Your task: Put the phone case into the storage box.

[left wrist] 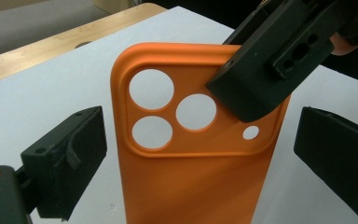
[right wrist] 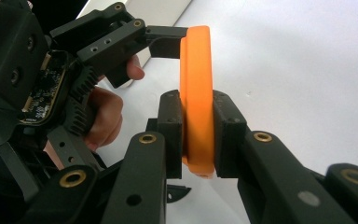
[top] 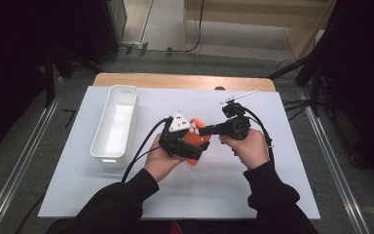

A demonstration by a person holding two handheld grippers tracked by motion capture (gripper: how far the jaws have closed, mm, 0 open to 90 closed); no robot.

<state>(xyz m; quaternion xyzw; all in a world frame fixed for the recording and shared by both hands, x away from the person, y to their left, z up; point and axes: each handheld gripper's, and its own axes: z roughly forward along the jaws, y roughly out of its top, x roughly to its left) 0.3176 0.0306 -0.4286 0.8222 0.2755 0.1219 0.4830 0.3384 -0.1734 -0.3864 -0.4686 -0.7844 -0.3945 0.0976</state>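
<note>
An orange phone case (left wrist: pixel 191 177) with round camera holes stands upright above the white sheet. My right gripper (right wrist: pixel 198 135) is shut on it, its pads (right wrist: pixel 170 130) pressing both faces near one end. Seen from the left gripper view, one right jaw covers the case's upper right corner. My left gripper (left wrist: pixel 200 154) has the case between its jaws, and a thin strip of white sheet shows on each side. In the high view, the case (top: pixel 195 141) sits at mid-table between the left gripper (top: pixel 187 144) and the right gripper (top: pixel 203 130).
A long white bin (top: pixel 114 122) stands left of the hands, its inside bare. A white sheet (top: pixel 253 185) covers most of the wooden table (top: pixel 185 80). Cables trail from both grippers toward the person.
</note>
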